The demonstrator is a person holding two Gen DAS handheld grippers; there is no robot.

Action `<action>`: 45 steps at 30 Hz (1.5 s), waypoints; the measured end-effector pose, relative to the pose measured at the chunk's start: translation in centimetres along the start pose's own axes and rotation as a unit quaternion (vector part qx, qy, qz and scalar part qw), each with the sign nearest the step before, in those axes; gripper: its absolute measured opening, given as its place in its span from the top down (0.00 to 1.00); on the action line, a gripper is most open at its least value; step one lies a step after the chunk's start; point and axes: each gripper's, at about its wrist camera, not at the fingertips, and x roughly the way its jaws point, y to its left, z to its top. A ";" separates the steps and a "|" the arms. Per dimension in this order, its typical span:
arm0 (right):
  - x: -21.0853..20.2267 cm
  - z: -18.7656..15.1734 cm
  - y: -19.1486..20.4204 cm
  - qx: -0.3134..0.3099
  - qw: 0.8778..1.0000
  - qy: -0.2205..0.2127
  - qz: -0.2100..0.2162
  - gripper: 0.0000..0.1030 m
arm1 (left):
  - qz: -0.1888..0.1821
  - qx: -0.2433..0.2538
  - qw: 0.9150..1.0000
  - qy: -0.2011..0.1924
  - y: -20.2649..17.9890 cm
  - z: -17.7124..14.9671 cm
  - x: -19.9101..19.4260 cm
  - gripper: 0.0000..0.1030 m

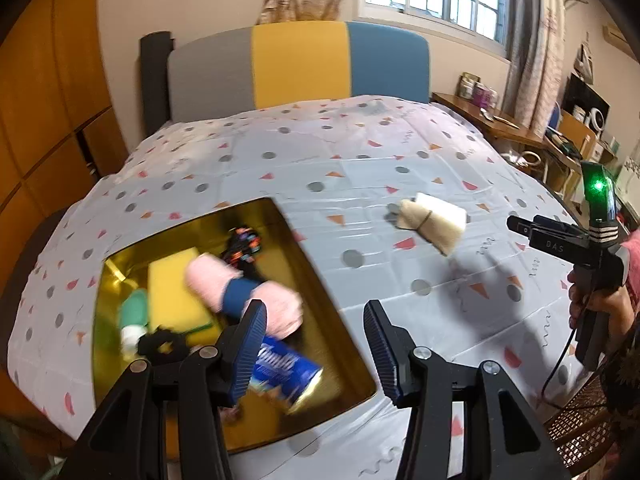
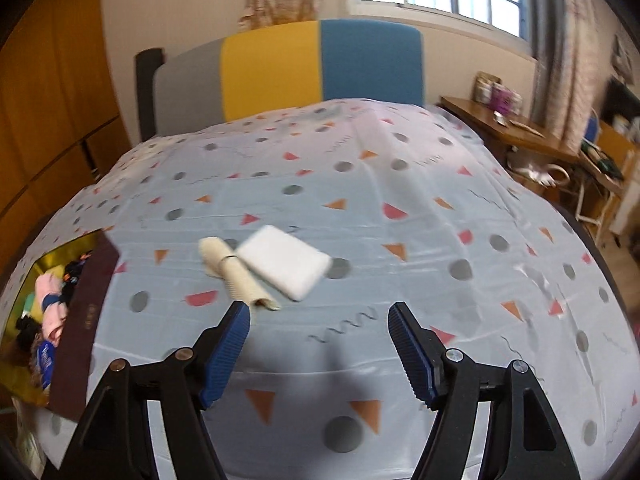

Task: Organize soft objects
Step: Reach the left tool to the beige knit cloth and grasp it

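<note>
1. Box (image 1: 320,276), gold-lined, sits open at the left on the patterned sheet (image 1: 400,152). Inside, left to right: a teal item (image 1: 134,310), a yellow sponge (image 1: 172,292), a black scrunchie (image 1: 162,346), a pink rolled towel with a blue band (image 1: 240,292), a dark patterned item (image 1: 242,246) towards the far wall, and a blue packet (image 1: 282,372) nearest the camera.
2. Left gripper (image 1: 314,352) hangs over the box's near right corner. Jaws apart, nothing between the pads; released.
3. Beige rolled cloth (image 2: 236,274), bound with a thin band, lies out on the sheet, well right of the box. A white sponge (image 2: 286,262) lies touching it on its right side.
4. Right gripper (image 2: 320,354) hovers just short of the pair, its left fingertip close to the roll's near end. Jaws spread wide and empty; not yet gripping. In the left wrist view a hand (image 1: 596,304) holds this tool at the far right.
5. Step in hand, by my reading: the box is mostly filled, and the right gripper is lining up for one of the two remaining pieces.
6. Next move likely calls for shifting left and forward so the jaws straddle the roll across its width, then closing gently. Risk: catching the sponge too, or pinching the sheet.
</note>
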 end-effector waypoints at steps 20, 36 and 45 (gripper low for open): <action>-0.5 0.8 -6.1 0.161 0.987 -0.010 -0.005 0.28 | -0.154 -0.129 0.973 0.117 -9.4 8.2 15.7 0.51; -0.5 1.2 -5.9 0.167 0.986 -0.010 0.017 0.26 | -0.118 -0.187 0.958 0.182 -11.9 10.0 24.5 0.51; -0.4 1.2 -5.8 0.163 0.987 -0.009 0.009 0.26 | -0.131 -0.179 0.957 0.189 -11.9 8.9 25.8 0.65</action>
